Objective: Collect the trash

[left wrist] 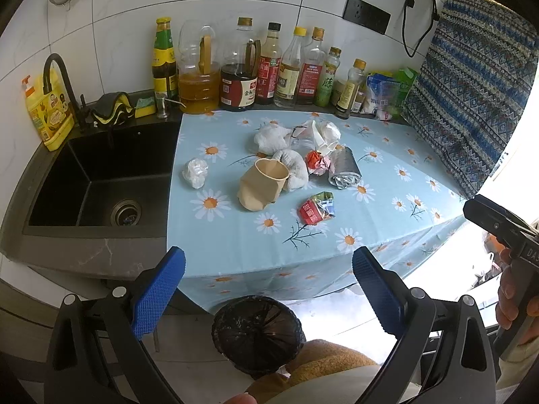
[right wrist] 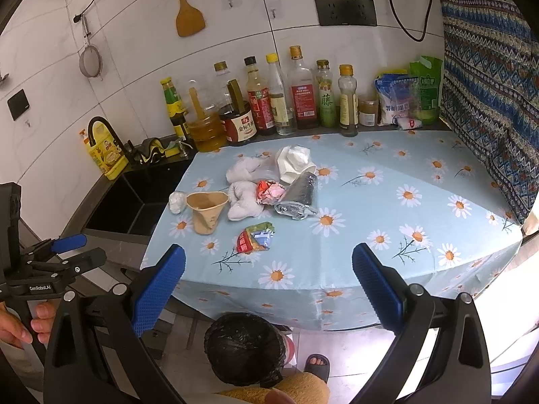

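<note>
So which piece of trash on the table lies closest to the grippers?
The red snack wrapper, alone near the table's front edge; the other scraps cluster farther back.

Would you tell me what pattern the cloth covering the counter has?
The cloth is light blue with white, orange-centred daisies, clearest in the right wrist view.

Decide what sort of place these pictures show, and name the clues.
Most likely a home kitchen: a black sink with a tap, a row of sauce and oil bottles along the tiled wall, and a wooden spatula hanging above.

Both wrist views above shared trash-strewn counter [left wrist: 387, 208].
</note>
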A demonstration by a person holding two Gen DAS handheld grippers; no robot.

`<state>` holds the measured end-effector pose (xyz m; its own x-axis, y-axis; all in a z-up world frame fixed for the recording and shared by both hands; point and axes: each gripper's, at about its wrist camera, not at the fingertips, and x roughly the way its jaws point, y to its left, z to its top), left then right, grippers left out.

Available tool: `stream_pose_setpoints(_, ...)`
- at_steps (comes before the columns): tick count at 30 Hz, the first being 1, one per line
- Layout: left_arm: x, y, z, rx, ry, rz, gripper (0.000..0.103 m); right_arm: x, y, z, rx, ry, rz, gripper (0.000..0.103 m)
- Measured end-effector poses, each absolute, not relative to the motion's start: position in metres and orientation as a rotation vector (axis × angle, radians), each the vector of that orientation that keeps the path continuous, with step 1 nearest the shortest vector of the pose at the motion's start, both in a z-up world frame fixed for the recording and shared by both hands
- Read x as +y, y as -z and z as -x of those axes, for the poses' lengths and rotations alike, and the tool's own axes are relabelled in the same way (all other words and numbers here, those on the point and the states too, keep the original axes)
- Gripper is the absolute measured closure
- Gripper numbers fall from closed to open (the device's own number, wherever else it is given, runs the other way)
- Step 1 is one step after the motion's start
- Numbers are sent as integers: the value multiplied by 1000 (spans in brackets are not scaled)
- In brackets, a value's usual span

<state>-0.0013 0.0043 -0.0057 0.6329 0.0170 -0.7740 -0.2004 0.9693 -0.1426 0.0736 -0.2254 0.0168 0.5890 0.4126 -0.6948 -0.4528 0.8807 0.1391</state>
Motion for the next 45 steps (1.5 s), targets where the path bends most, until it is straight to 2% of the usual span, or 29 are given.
stream_pose_setpoints(28, 12, 18, 4, 918, -104, 243, 7, -227, -12, -64, 829, -481, 56, 5)
stream_pose_setpoints(45, 52, 48, -58, 1003, -169, 338, 7, -218, 23, -161, 956, -514, 96, 5)
